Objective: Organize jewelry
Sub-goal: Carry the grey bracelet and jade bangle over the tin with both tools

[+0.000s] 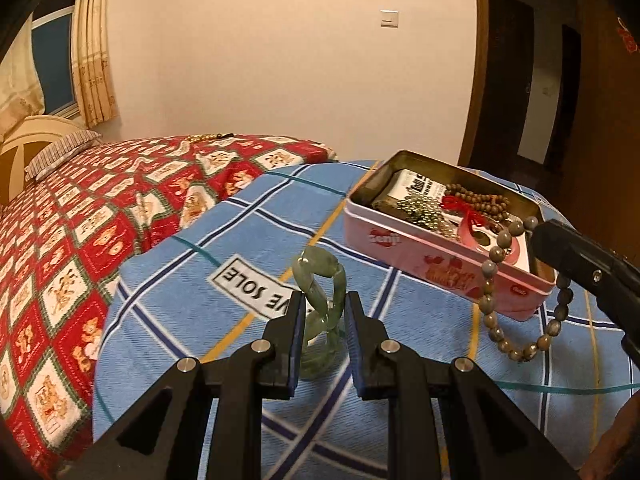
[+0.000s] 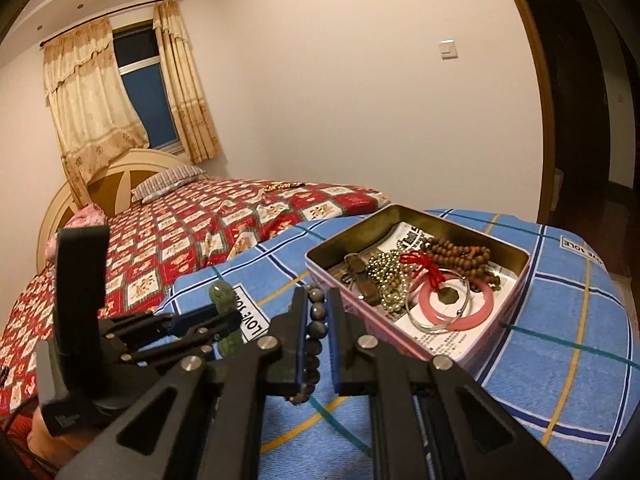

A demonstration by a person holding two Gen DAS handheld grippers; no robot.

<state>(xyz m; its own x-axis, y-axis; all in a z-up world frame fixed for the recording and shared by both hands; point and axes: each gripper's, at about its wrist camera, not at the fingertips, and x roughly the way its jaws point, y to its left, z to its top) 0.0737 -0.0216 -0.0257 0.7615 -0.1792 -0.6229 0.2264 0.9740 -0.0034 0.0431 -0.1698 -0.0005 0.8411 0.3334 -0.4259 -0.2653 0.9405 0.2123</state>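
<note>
My left gripper (image 1: 323,302) is shut on a green jade bracelet (image 1: 320,276), which stands on edge between the blue pads above the blue checked blanket. In the right wrist view my right gripper (image 2: 317,300) is shut on a grey bead bracelet (image 2: 315,318). In the left wrist view that bead bracelet (image 1: 490,280) hangs from the right gripper (image 1: 540,236) over the near corner of an open pink tin (image 1: 420,256). The tin (image 2: 516,292) holds brown wooden beads (image 2: 460,256), a red knot (image 2: 424,266), a pink bangle (image 2: 476,312), a silver bangle (image 2: 436,322) and a gold ball chain (image 2: 386,276).
The tin rests on a blue checked blanket (image 1: 240,240) folded over a bed with a red patterned quilt (image 1: 80,220). A string of gold beads (image 1: 204,138) lies at the quilt's far edge. A pillow (image 2: 168,182) and headboard are at the left; a dark doorway is at the right.
</note>
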